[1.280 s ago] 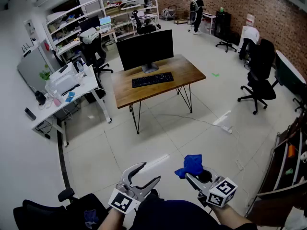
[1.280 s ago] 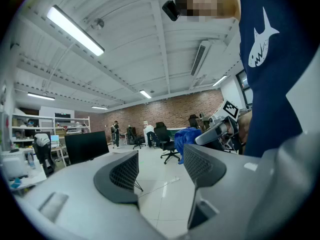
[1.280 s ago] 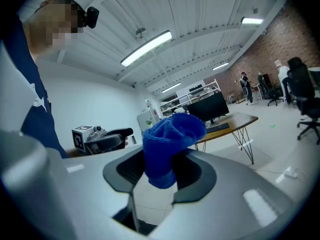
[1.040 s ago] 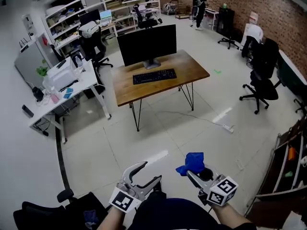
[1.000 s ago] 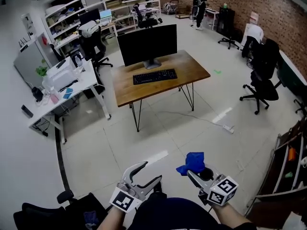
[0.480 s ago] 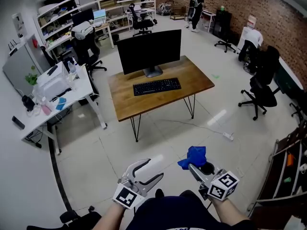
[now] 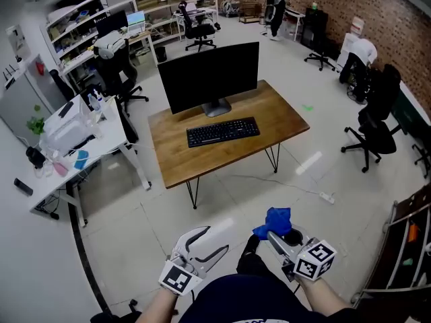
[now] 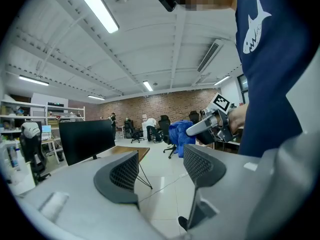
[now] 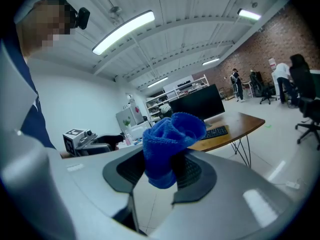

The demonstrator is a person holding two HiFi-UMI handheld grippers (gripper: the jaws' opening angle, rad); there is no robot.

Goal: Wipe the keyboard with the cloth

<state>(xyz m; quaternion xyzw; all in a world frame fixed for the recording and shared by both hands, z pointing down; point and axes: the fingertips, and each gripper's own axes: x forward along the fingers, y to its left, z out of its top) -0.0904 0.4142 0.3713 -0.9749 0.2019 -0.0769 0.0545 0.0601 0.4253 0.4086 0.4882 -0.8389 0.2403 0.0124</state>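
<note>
Down by the person's body, the left gripper (image 7: 214,239) had its jaws spread a little, with nothing between them. Just beside it, the right gripper (image 7: 275,235) pinched the blue cloth (image 7: 275,219), which stuck up in a bunch from its jaws. Past both grippers lay a wide stretch of bare white floor (image 7: 222,204), open all the way to the wooden desk (image 7: 283,118). A power strip (image 7: 328,198) with a thin cable lay on the floor near the desk's right legs. The keyboard (image 7: 223,131) sat flat near the middle of the desk, in front of the black monitor (image 7: 209,78) and well apart from the cloth. Bare wood showed between the keyboard and the desk's near edge. A white table (image 7: 108,130) stood close to the desk's left edge. Black office chairs (image 7: 377,123) stood well off to the right. Far back were shelves (image 7: 121,12), a brick wall (image 7: 377,5) and a person (image 7: 276,2) standing.
</note>
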